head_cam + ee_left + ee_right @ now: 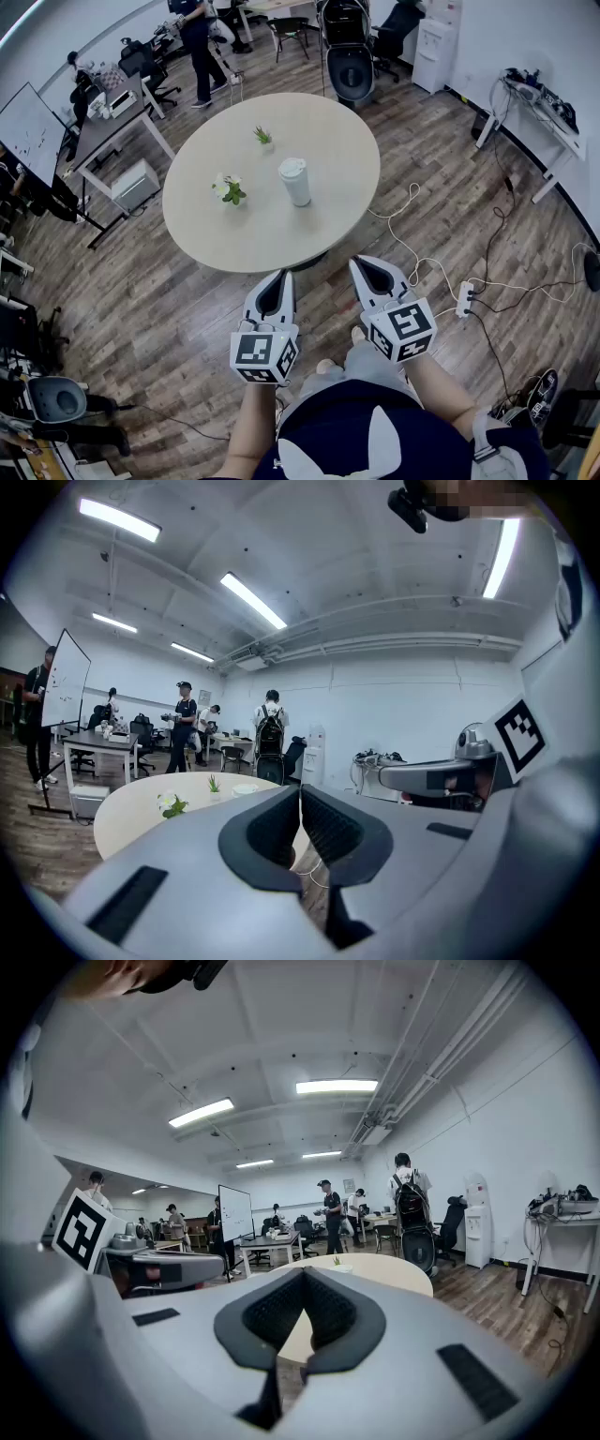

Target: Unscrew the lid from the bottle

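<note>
Filling the middle, round table (281, 246), left gripper (278, 274) and right gripper (361, 262) both closed tight and empty, just off its near edge, white bottle (295, 181) upright near the centre, flowers (228, 189) toward the left edge, plant (263, 136) toward the far edge.

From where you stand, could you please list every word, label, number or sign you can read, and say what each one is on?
No text can be read in any view.
On the whiteboard: faint marks, too small to read.
On the bottle: plain white, no label visible.
On the left gripper and right gripper: square black-and-white markers only, no letters.
</note>
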The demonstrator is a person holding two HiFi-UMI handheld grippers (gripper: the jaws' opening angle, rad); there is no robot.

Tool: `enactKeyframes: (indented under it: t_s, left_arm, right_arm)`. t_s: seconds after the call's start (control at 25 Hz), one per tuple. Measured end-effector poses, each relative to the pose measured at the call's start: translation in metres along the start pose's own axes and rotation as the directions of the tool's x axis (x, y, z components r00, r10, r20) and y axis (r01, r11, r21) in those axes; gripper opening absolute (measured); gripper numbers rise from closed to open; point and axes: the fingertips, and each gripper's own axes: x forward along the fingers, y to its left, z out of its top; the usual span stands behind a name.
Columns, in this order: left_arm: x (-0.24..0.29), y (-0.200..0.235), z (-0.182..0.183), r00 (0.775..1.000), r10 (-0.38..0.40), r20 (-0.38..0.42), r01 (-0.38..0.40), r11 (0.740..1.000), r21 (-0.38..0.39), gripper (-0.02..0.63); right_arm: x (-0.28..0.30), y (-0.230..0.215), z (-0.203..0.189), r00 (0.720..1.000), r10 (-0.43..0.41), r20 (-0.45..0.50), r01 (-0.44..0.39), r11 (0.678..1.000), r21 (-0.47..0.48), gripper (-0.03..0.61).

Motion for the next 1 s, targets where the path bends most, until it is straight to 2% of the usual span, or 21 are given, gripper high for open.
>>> enactKeyframes:
  t_s: [0.32, 0.44, 0.52, 0.88, 1.0]
  left_arm:
    - [-0.025, 0.009, -0.01, 1.0, -0.009, 0.013, 0.01, 1.0, -0.03, 0.026]
    - [-0.021, 0.003, -0.016, 0.998, -0.057, -0.008, 0.057, 0.998, -0.006, 0.025]
    - [-0.016, 0.007, -0.014, 0.998, -0.069, -0.009, 0.069, 0.998, 0.001, 0.026]
    - [0.03, 0.04, 0.003, 1.0, 0.002, -0.03, -0.001, 0.999, 0.042, 0.026]
    - [0.05, 0.045, 0.005, 0.999, -0.014, -0.039, 0.015, 0.999, 0.033, 0.026]
  right_arm:
    - [-0.006, 0.028, -0.01, 1.0, -0.001, -0.002, 0.001, 1.0, -0.024, 0.003]
    - [0.0, 0.027, -0.015, 1.0, 0.007, -0.015, -0.007, 0.999, -0.032, 0.003]
    - [0.008, 0.025, -0.012, 1.0, 0.01, -0.013, -0.011, 1.0, -0.024, 0.003]
    - [0.056, 0.006, 0.012, 0.999, 0.045, 0.013, -0.045, 0.999, -0.02, 0.005]
    - [0.073, -0.005, 0.016, 0.999, 0.053, 0.002, -0.053, 0.998, -0.025, 0.005]
